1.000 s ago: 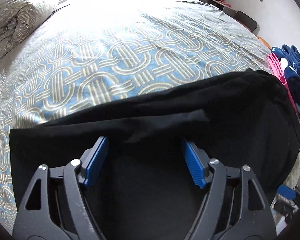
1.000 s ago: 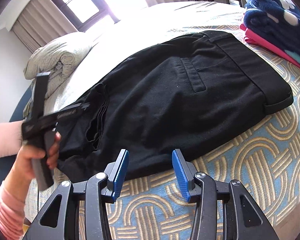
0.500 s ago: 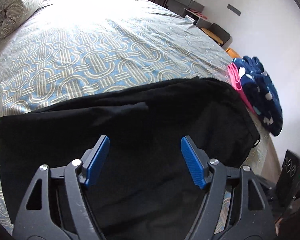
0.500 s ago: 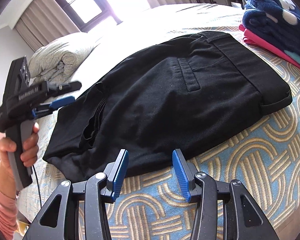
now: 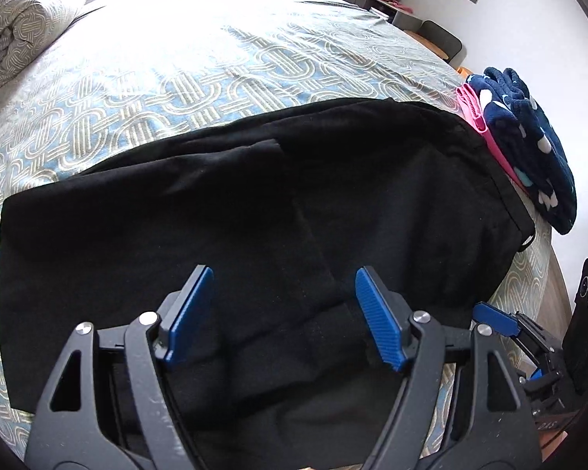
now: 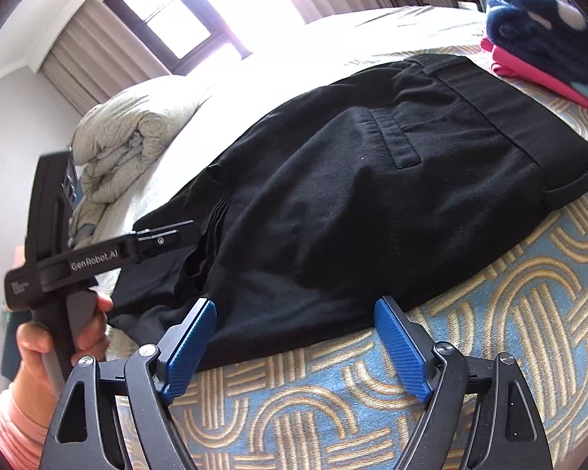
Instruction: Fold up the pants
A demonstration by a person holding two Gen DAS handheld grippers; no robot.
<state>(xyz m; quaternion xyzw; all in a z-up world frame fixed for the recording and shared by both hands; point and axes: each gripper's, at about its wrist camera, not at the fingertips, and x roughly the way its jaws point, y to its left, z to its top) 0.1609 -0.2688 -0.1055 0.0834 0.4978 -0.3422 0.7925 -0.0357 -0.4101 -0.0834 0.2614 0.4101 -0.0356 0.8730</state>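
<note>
Both tools have black frames and ribbed blue fingertip pads. From its own camera, the left tool (image 5: pixel 284 317) has its fingers spread wide and empty, poised over the folded black trousers (image 5: pixel 254 211), with dark fabric filling the space between the pads. From the right wrist camera, the left tool (image 6: pixel 98 258) appears at the left edge, gripped by the person's left hand (image 6: pixel 39 352) with a pink sleeve at the wrist, its tip close to the layered hem end of the trousers (image 6: pixel 372 196). Whether it touches the cloth cannot be told.

The right tool (image 6: pixel 294 346) is also spread wide and holds nothing. Its left pad overlaps the trousers' near edge in the picture; its right pad sits over bare bedspread.

The trousers lie folded into a compact rectangle on a bed covered with a blue and beige bedspread with an interlocking ring pattern (image 6: pixel 509 313). Their waistband, with a back pocket facing up, points toward a stack of folded navy fleece and pink clothing (image 6: pixel 541 39), just beside it. A rolled cream duvet (image 6: pixel 137 133) sits at the bed's far end, below a curtained window (image 6: pixel 168 27).
</note>
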